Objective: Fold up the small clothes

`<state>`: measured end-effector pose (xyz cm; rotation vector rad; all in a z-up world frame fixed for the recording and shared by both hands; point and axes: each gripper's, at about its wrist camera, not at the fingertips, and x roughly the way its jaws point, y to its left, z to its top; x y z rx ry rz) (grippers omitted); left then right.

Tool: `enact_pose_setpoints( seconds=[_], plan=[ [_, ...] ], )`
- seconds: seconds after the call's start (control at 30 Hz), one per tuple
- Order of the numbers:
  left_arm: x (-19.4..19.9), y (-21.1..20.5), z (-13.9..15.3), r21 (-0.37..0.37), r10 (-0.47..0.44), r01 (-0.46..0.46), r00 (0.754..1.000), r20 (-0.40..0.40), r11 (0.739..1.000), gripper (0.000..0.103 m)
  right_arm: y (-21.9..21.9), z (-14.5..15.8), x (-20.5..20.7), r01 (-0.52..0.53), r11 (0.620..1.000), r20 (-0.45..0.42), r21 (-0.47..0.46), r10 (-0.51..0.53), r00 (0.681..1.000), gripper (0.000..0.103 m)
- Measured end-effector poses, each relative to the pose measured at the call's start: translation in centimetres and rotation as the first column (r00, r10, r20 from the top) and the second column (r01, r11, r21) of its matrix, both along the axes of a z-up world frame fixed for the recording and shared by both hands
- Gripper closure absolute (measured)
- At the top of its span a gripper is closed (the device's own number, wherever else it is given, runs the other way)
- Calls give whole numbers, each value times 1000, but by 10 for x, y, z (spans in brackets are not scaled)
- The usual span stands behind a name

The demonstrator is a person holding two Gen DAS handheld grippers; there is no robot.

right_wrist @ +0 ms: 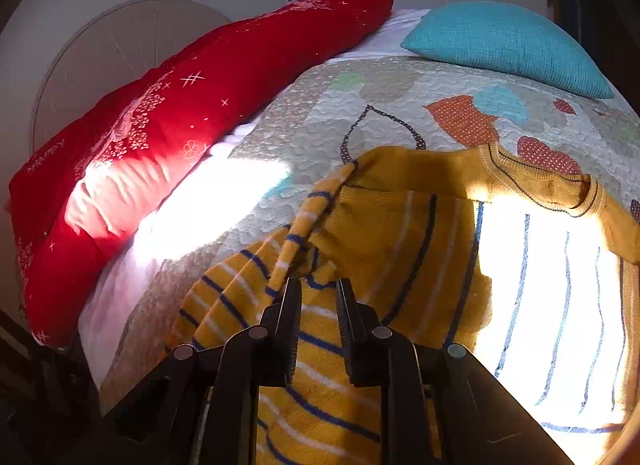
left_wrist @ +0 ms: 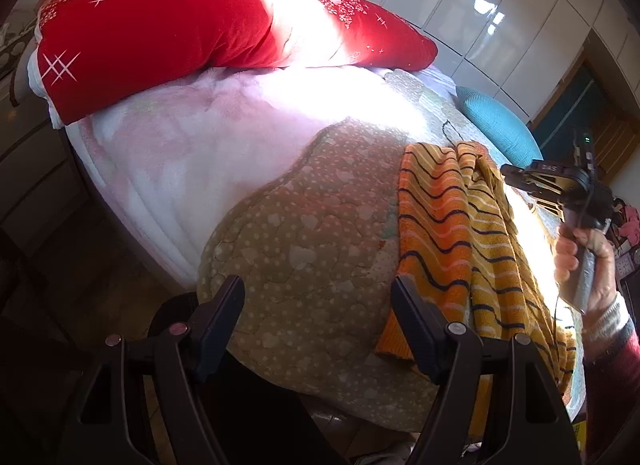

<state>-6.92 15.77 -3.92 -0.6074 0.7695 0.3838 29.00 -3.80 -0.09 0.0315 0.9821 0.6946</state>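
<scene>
A yellow sweater (left_wrist: 452,225) with dark blue and white stripes lies on the quilted bedspread (left_wrist: 304,225). My left gripper (left_wrist: 318,293) hovers open over the bedspread near the bed's front edge. Its right finger (left_wrist: 408,305) is just beside the sweater's hem, and nothing is between the jaws. In the right wrist view the sweater (right_wrist: 400,241) lies collar (right_wrist: 560,189) away from me, with one sleeve (right_wrist: 256,277) folded in over the body. My right gripper (right_wrist: 319,285) stands narrowly open just above that sleeve, not pinching it. The right gripper (left_wrist: 506,174) also shows from the side, in a hand (left_wrist: 580,257).
A red quilt (left_wrist: 160,37) is piled along the far side of the bed, and a teal pillow (right_wrist: 508,41) lies at its head. White wardrobe doors (left_wrist: 500,5) stand behind. Bright sun patches wash out parts of the bed. Dark floor (left_wrist: 60,265) drops away at the left.
</scene>
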Motion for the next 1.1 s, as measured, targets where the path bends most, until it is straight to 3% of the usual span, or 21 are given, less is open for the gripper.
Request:
enact_pose_setpoints(
  seconds=[0.13,0.3,0.43,0.5,0.53,0.6,0.67,0.77,0.87,0.93,1.03,1.1],
  plan=[
    [-2,5,-1,-26,30,-30,1000,6,999,29,11,7,-68,-174,980,-76,97,182,980,63],
    [-4,7,2,-48,36,-35,999,16,998,29,28,-24,-141,-307,933,-210,188,343,915,61],
    [-8,11,4,-48,52,-51,998,26,998,29,44,-43,-173,-334,938,-188,92,346,919,47],
    [-10,13,4,-53,57,-56,998,30,997,28,52,-53,-181,-338,939,-185,58,343,921,46],
    [-11,13,3,-56,60,-58,998,31,997,28,54,-55,-186,-337,940,-171,55,342,924,47],
    [-11,16,1,-64,66,-64,997,29,996,28,61,-55,-193,-362,931,-141,40,364,921,86],
    [-10,18,1,-79,70,-68,997,26,995,28,69,-51,-189,-378,926,-156,12,376,914,92],
    [-7,17,8,-87,67,-63,997,42,994,28,79,-11,-175,-401,916,-64,-15,399,915,93],
    [-2,12,20,-59,54,-50,997,63,997,28,88,60,-163,-408,912,106,-49,411,905,93],
    [4,8,28,-47,34,-31,997,75,998,28,89,111,-157,-402,912,229,-83,410,883,93],
    [15,-1,39,-28,-6,9,996,89,1000,28,73,177,-141,-369,926,342,-85,375,862,93],
    [21,-9,45,-11,-35,36,995,98,999,28,52,202,-130,-333,935,389,-120,353,851,93]
  ],
)
